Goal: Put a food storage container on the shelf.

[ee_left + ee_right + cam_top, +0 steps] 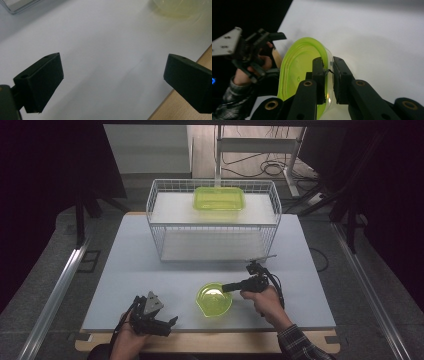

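Note:
A clear yellow-green bowl (213,299) sits on the white table near the front edge, and my right gripper (226,287) is shut on its right rim. In the right gripper view the two black jaws pinch the wall of the bowl (297,72), one inside and one outside, at my right gripper (328,71). My left gripper (172,324) rests at the front left, open, with nothing between its fingers (40,80). The edge of the bowl (175,8) shows at the top of the left gripper view. A yellow-green rectangular tray (219,198) lies on the upper shelf of a white wire rack (214,220).
The wire rack stands at the back centre of the white tabletop (130,270), its lower shelf bare. A wooden strip (210,342) runs along the table's front edge. Metal rails (55,295) flank the table on the floor, with cables behind the rack.

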The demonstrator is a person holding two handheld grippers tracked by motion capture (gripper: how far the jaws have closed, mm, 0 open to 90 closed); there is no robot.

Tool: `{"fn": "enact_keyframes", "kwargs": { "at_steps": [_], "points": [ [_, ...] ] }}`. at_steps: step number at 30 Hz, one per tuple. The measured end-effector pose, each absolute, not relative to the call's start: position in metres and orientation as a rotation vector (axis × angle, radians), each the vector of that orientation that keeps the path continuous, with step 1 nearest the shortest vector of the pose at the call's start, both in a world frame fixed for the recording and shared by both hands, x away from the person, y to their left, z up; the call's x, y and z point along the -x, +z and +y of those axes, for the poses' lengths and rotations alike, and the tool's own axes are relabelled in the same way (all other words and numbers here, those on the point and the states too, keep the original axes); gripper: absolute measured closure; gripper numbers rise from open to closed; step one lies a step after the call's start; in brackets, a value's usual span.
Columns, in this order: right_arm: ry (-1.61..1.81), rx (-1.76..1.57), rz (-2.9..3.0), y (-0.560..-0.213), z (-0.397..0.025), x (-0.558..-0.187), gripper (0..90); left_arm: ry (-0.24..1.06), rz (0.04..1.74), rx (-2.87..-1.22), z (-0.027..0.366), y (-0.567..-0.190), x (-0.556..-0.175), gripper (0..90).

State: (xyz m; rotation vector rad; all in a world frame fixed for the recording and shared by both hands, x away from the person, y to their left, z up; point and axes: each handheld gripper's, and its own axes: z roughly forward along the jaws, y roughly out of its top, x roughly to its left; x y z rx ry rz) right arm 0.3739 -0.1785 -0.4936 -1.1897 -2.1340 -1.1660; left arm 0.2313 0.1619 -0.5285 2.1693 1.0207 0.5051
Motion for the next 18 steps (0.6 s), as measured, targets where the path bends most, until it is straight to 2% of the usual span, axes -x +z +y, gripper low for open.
{"fn": "enact_keyframes", "kwargs": {
  "at_steps": [18],
  "points": [
    [-1.304, 1.194, -2.095, -0.448, -0.189, -0.376, 80.8, 0.482, 1.041, -2.137, 0.165, -0.528, -0.233, 2.4]
  ]
}}
